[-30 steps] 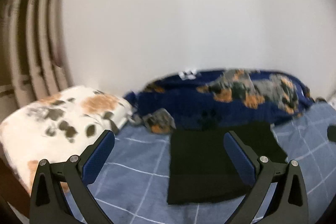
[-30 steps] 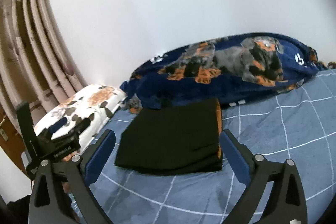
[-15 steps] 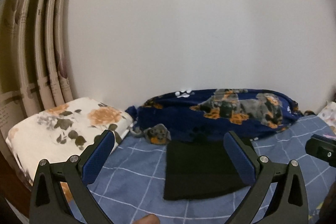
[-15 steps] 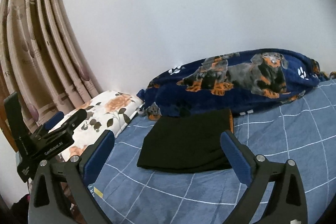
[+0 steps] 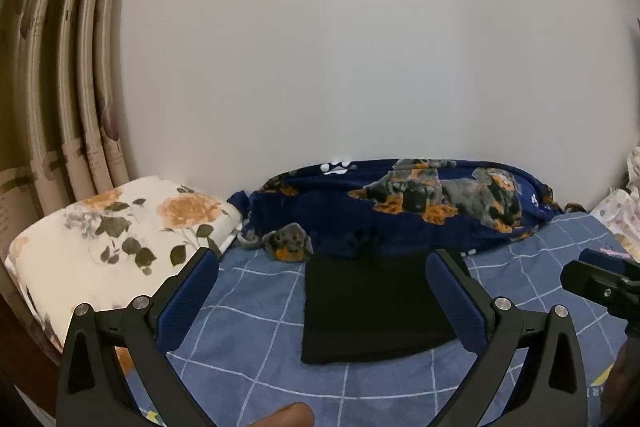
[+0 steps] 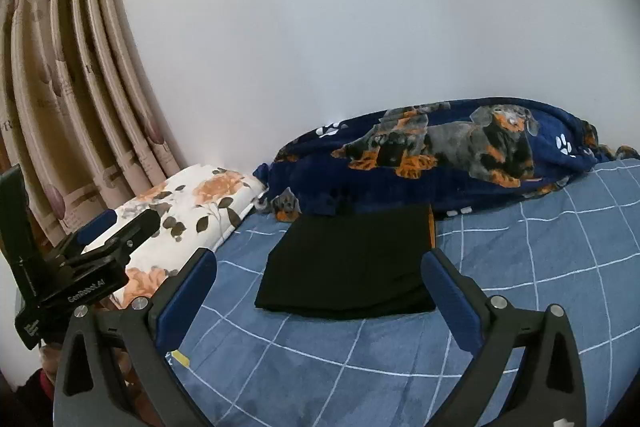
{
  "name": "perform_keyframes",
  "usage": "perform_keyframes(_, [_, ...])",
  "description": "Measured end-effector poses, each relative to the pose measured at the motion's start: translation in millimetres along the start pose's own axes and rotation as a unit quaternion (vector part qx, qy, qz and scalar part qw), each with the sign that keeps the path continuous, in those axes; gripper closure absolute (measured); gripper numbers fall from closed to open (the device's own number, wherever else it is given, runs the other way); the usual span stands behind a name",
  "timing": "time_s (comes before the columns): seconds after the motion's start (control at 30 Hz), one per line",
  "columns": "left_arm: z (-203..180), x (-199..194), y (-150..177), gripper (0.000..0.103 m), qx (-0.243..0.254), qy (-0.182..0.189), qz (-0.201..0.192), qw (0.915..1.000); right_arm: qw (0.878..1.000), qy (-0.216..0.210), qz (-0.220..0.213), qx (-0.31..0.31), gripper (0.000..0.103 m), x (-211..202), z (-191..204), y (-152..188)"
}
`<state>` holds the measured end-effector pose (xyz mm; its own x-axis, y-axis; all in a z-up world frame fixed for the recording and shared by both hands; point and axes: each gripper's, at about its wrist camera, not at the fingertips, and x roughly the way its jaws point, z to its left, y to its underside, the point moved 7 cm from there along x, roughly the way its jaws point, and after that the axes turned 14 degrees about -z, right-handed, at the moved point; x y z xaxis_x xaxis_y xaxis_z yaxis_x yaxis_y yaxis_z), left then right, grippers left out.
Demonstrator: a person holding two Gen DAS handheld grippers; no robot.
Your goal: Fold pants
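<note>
The black pants (image 5: 372, 311) lie folded into a flat rectangle on the blue checked bedsheet (image 5: 260, 379), just in front of the dog blanket. They also show in the right wrist view (image 6: 352, 267), with an orange strip at their right edge. My left gripper (image 5: 322, 297) is open and empty, held above the bed short of the pants. My right gripper (image 6: 320, 291) is open and empty, also back from the pants. The left gripper's body shows at the left of the right wrist view (image 6: 76, 267).
A navy dog-print blanket (image 5: 400, 203) lies bunched along the white wall. A floral pillow (image 5: 108, 239) sits at the left by the curtains (image 6: 68, 99). The right gripper's tip (image 5: 600, 283) shows at the right edge. A fingertip (image 5: 288, 417) shows at the bottom.
Both grippers have drawn back and up from the folded pants, which now look smaller and farther. The pants have not moved.
</note>
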<state>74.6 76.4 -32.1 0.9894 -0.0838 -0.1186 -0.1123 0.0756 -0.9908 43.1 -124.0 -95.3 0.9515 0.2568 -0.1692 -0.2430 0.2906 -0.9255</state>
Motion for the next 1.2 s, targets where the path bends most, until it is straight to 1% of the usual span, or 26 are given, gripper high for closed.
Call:
perform_keyframes(0.47, [2.3, 8.3, 13.2, 0.0, -0.005, 0.003, 0.021, 0.9998, 1.0, 0.003, 0.024, 0.009, 0.001, 10.9, -6.0, 12.1])
perform_keyframes(1.03, [7.9, 21.5, 27.8, 0.0, -0.019, 0.003, 0.051, 0.9985, 0.999, 0.007, 0.039, 0.015, 0.001, 18.7, -10.8, 20.5])
perform_keyframes(1.2, [7.9, 22.5, 28.8, 0.0, -0.016, 0.003, 0.053, 0.9985, 0.999, 0.007, 0.042, 0.013, 0.001, 21.4, -11.3, 22.8])
